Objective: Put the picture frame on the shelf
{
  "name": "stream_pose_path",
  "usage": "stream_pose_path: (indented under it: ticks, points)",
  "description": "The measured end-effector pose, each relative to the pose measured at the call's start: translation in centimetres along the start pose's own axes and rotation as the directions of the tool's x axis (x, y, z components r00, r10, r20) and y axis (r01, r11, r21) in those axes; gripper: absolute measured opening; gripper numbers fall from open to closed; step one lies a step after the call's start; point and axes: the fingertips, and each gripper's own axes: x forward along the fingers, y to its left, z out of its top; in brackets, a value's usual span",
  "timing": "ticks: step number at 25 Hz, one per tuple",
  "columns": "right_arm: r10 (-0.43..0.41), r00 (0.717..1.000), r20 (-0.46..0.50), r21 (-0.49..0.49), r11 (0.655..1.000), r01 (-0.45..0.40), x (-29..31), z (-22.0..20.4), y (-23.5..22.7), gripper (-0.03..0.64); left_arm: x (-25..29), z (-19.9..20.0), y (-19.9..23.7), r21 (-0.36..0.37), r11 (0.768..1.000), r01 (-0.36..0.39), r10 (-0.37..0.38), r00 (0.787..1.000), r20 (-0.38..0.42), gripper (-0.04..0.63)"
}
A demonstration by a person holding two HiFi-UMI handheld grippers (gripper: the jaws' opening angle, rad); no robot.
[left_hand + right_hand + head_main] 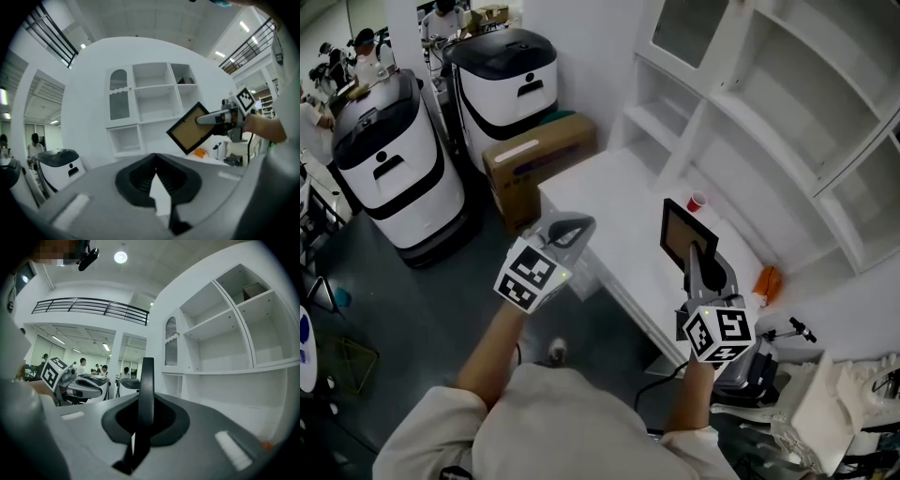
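Black-edged with a brown panel, the picture frame (188, 133) is pinched in my right gripper (695, 253). The jaws are clenched on one edge of it. In the right gripper view the frame shows edge-on, a thin dark strip rising straight up from between the closed jaws. From the head view I see it held upright in the air over the near part of the white table (614, 183), not resting on anything. The left gripper view shows it tipped onto a corner like a diamond, in front of the right-hand compartments of the white shelf (750, 122). It is apart from the shelf and in none of its compartments.

My left gripper (154, 159) has its jaws drawn together at the tips with nothing between them. It hangs off the table's near corner, to the left of the frame and well apart from it.

On the table, close to the shelf's foot, stands a small red cup (697, 202). Further right lies an orange object (767, 281) that I cannot identify. A cardboard box (539, 159) sits at the table's far end. Beside it two white-and-black machines (394, 169) stand on the dark floor.
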Motion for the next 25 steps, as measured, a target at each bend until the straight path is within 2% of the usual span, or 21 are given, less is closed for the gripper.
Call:
stream_pose_path:
  ticks: [9, 13, 19, 25]
  points:
    - [-0.044, 0.998, 0.038, -0.094, 0.994, 0.047, 7.1, 3.6, -3.1, 0.017, 3.9, 0.1, 6.4, 0.009, 1.0, 0.02, -0.02, 1.0, 0.016, -0.002]
    - [-0.076, 0.995, 0.062, -0.158, 0.984, 0.085, 9.2, 5.5, -6.1, 0.017, 6.6, 0.4, 7.7, -0.004, 0.998, 0.061, -0.06, 0.998, 0.033, -0.002]
    - [-0.108, 0.99, 0.086, -0.314, 0.941, 0.13, 12.3, 8.4, -8.5, 0.017, 9.3, 0.2, 9.4, 0.001, 0.995, 0.101, -0.101, 0.995, 0.025, -0.002]
    - [-0.118, 0.989, 0.085, -0.466, 0.873, 0.144, 15.3, 10.6, -12.2, 0.017, 12.6, 0.3, 10.0, 0.005, 0.995, 0.099, -0.099, 0.995, 0.009, -0.002]
